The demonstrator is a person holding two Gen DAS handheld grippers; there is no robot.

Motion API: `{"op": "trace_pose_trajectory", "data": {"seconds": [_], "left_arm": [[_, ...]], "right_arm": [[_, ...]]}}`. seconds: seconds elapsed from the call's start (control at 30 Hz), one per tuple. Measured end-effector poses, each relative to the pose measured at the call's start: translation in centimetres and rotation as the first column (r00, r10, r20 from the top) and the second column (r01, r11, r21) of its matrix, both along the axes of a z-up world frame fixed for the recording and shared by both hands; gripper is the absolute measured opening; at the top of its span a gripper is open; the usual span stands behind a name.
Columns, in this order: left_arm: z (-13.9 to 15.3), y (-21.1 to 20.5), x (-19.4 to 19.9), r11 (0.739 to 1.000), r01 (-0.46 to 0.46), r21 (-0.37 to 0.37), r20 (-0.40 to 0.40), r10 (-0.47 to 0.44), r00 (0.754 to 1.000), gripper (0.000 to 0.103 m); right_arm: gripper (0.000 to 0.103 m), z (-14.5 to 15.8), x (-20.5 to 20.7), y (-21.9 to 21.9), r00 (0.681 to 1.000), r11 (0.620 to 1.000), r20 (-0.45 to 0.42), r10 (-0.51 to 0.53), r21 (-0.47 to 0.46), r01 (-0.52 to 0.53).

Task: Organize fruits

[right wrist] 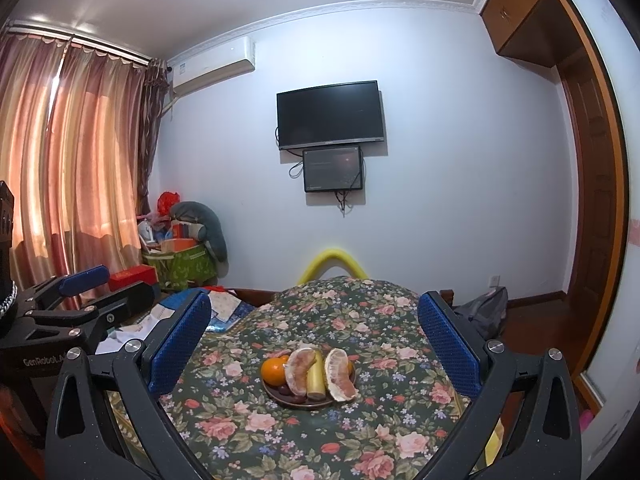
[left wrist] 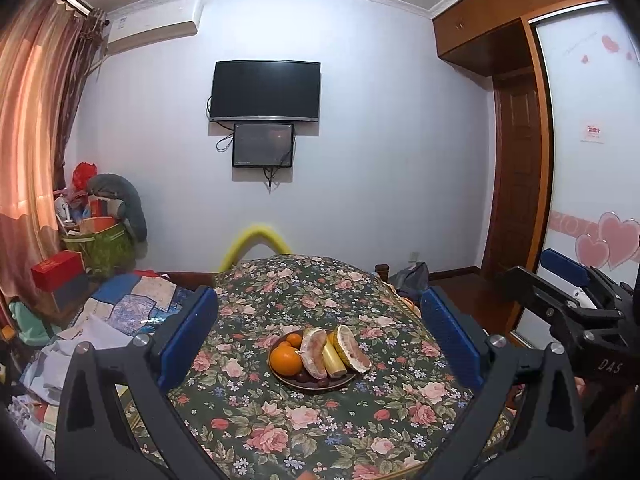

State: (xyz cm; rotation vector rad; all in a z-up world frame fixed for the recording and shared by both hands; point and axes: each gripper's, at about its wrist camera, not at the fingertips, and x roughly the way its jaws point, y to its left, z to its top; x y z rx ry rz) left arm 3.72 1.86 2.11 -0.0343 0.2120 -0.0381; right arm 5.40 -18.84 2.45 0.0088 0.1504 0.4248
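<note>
The left gripper (left wrist: 320, 332) and the right gripper (right wrist: 314, 338) both have their fingers wide apart, holding nothing. Farther, at 12 o'clock, the brown plate (left wrist: 338, 385) on the flowered cloth (left wrist: 280, 432) carries oranges (left wrist: 285, 359), pomelo pieces (left wrist: 313, 352) and a banana (left wrist: 333, 357). A television (left wrist: 265, 90) hangs on the far wall.

Both wrist views face the far wall from above the near table (left wrist: 320, 432) edge, set back. Left view sits left of right. Shared: fruit plate (left wrist: 344, 383) (right wrist: 280, 398), television (left wrist: 265, 91) (right wrist: 331, 114).
</note>
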Motion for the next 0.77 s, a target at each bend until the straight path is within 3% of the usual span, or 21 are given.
{"op": "trace_pose_trajectory", "data": {"seconds": [0.77], "left_arm": [[-0.15,0.46,0.36,1.000,0.013,-0.022,-0.024,-0.014,1.000,0.103]], "right_arm": [[0.103,0.43,0.00,-0.30,1.000,1.000,-0.010,-0.003,0.005,0.003]]}}
